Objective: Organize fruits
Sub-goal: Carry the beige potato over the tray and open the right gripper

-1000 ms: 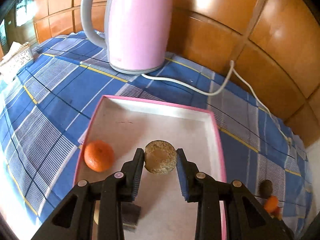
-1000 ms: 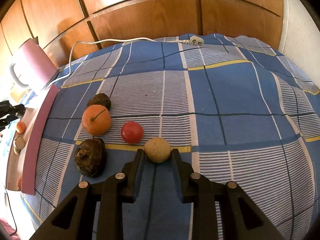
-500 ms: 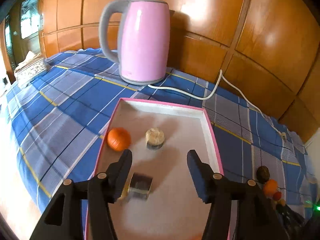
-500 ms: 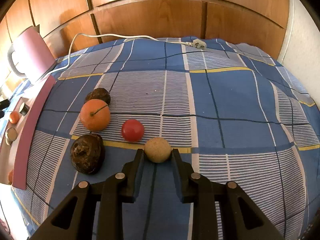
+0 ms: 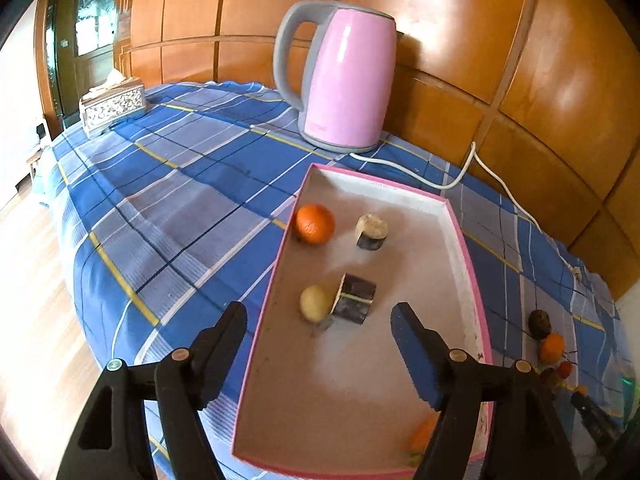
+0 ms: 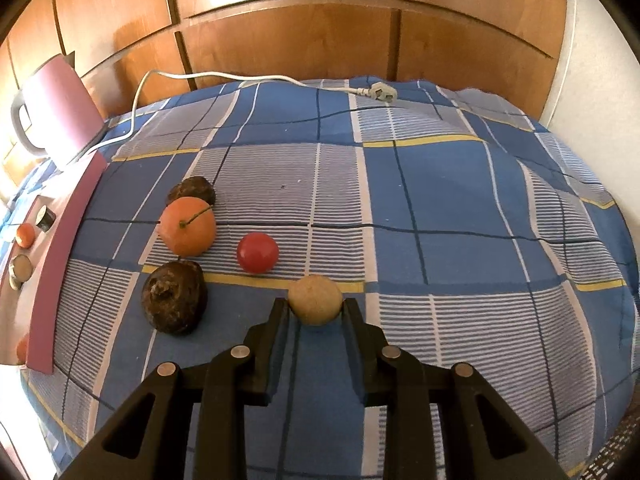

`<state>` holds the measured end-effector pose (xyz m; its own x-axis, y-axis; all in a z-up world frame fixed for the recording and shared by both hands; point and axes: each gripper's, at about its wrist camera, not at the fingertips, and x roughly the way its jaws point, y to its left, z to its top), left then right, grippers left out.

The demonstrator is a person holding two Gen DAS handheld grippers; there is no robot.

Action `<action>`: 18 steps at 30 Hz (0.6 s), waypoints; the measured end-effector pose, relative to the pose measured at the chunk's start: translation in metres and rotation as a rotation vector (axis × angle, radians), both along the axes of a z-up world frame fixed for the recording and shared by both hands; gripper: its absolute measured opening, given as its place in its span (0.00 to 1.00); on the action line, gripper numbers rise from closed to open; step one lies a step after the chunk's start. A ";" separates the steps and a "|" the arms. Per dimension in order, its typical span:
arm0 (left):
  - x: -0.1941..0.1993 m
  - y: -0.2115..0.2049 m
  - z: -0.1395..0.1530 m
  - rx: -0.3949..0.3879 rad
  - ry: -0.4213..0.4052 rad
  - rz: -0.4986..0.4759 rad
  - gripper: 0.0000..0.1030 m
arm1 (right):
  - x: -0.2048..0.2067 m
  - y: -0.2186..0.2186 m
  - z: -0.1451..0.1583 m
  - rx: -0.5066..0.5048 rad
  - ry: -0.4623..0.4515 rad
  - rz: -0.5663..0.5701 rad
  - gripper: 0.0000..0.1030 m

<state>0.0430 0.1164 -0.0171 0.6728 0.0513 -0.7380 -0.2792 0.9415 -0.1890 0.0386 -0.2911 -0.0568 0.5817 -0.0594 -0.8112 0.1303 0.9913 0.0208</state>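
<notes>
A pink-rimmed tray (image 5: 466, 236) lies on the blue checked cloth. In it are a small orange (image 5: 315, 223), a cut round piece (image 5: 372, 231), a pale round fruit (image 5: 315, 302) beside a dark cut piece (image 5: 354, 298), and an orange fruit (image 5: 424, 436) at the near end. My left gripper (image 5: 319, 320) is open and empty above the tray's near half. My right gripper (image 6: 316, 310) is shut on a tan round fruit (image 6: 315, 298) just above the cloth. Beside it lie a red fruit (image 6: 257, 252), an orange (image 6: 187, 231) and two dark fruits (image 6: 174, 297) (image 6: 192, 191).
A pink kettle (image 5: 346, 76) stands behind the tray, its white cord (image 6: 240, 77) running along the wooden wall to a plug (image 6: 382, 91). A tissue box (image 5: 112, 105) sits at the far left corner. The cloth's left edge drops to the floor.
My left gripper let go of the cut round piece, opened wide and pulled back and up from the tray. My right gripper stays shut on the tan fruit, raised slightly.
</notes>
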 end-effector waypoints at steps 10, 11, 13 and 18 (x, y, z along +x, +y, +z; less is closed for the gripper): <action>-0.010 -0.002 -0.003 -0.005 -0.005 -0.018 0.74 | -0.011 0.017 0.028 0.001 -0.054 0.051 0.26; -0.011 -0.001 -0.003 -0.008 -0.004 -0.019 0.74 | -0.012 0.021 0.032 0.001 -0.061 0.066 0.26; -0.012 -0.001 -0.004 -0.013 -0.002 -0.019 0.74 | -0.013 0.034 0.041 0.003 -0.079 0.115 0.26; -0.015 0.002 -0.006 -0.020 0.002 -0.016 0.77 | -0.012 0.071 0.055 0.047 -0.092 0.265 0.26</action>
